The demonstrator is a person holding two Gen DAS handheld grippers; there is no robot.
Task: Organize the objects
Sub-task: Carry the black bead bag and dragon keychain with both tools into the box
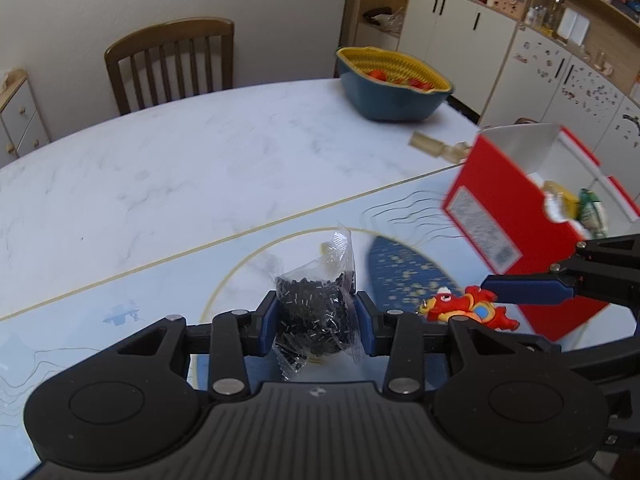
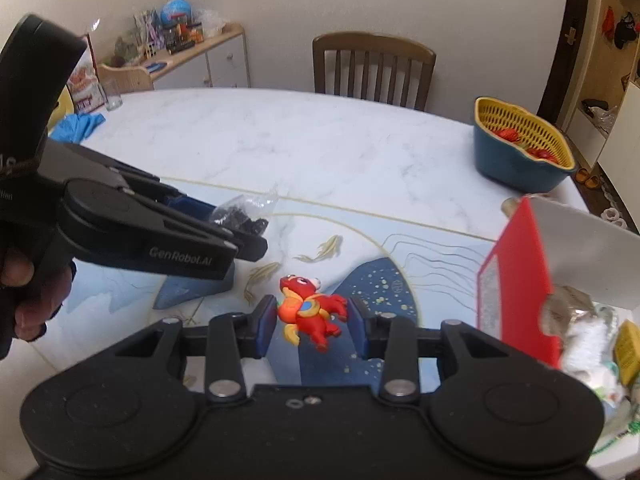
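Observation:
My left gripper [image 1: 316, 316] is shut on a clear plastic bag of small black pieces [image 1: 314, 300], held up off the patterned mat [image 1: 160, 280]. The right wrist view shows that gripper [image 2: 244, 231] and its bag [image 2: 240, 212] at the left, with a hand on the handle. A red rubber toy animal with orange wings [image 2: 310, 310] hangs between the blue pads of my right gripper [image 2: 313, 316], which is shut on it. In the left wrist view the toy [image 1: 470, 308] shows under one of the right gripper's fingers [image 1: 524, 289]. An open red box [image 1: 500, 216] [image 2: 516, 280] stands to the right, with several items inside.
A blue bowl with a yellow strainer holding red things [image 1: 392, 84] [image 2: 520, 148] sits at the far right of the white marble table [image 1: 180, 152]. Small clear pieces [image 1: 436, 146] lie behind the box. A glass [image 2: 112, 96] and blue cloth [image 2: 78, 126] are far left. A wooden chair [image 2: 372, 68] stands behind.

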